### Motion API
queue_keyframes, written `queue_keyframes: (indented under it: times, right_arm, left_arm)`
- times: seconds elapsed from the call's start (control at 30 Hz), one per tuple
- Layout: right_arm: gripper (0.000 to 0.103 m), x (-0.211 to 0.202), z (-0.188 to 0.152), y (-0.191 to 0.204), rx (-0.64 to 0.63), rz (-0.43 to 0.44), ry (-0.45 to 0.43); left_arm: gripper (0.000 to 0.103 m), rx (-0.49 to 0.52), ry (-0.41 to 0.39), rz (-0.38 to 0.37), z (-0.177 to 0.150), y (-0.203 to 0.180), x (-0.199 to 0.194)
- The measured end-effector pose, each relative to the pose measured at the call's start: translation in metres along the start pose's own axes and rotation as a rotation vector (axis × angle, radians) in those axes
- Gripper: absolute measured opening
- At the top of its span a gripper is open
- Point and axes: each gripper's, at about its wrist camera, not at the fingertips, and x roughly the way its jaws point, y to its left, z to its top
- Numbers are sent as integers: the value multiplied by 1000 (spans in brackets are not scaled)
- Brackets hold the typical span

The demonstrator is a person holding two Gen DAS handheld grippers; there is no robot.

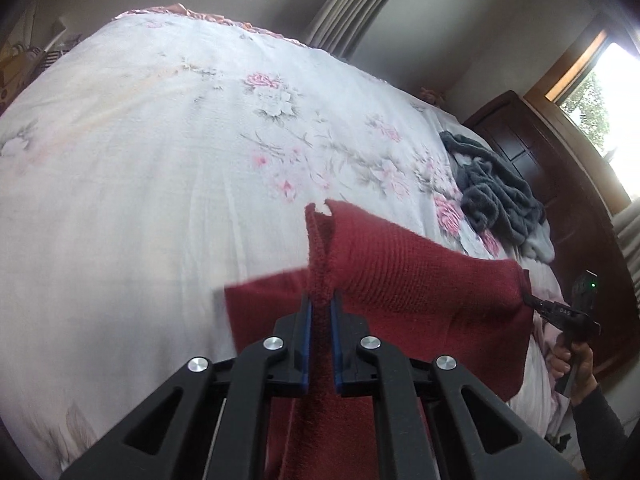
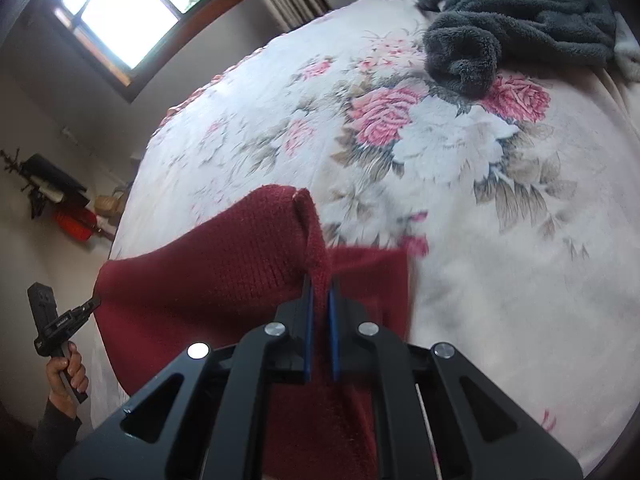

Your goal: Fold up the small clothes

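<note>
Red knit garment [image 1: 420,280] hangs stretched above the floral bed [image 1: 140,160], a corner pinched in each closed tongs, left [image 1: 321,304] and right [image 2: 319,292]; keep tension level while lowering flat.

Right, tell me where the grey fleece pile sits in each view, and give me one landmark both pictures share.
Left wrist view: the grey fleece pile lies at the right, near the far edge of the floral bedspread, beside the dark wooden headboard.
Right wrist view: the pile is at the top right, on the bedspread.
Shared landmark: the red knit garment stretched between the left gripper and the right gripper.
</note>
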Motion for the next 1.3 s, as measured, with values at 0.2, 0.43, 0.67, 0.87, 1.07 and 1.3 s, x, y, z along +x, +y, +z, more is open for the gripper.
queue_keyframes:
  times: [0.2,0.43,0.67,0.87,1.07,1.3]
  right_arm:
    - [5,39,29,0,-13,-61,20]
    - [5,83,43,-8,-6,-109,52]
    - [5,114,43,-24,22,-141,79]
    - [5,127,38,-39,38,-148,92]
    - [7,145,30,-48,66,-157,128]
    - [27,94,22,-40,86,-46,26]
  left_arm:
    - [7,-39,29,43,31,14,42]
    - [7,-75,100,79,43,38,84]
    - [7,-150,172,101,35,69,127]
    - [7,-169,194,111,29,83,145]
    - [9,-127,232,145,25,81,155]
    - [25,8,81,-14,17,20,92]
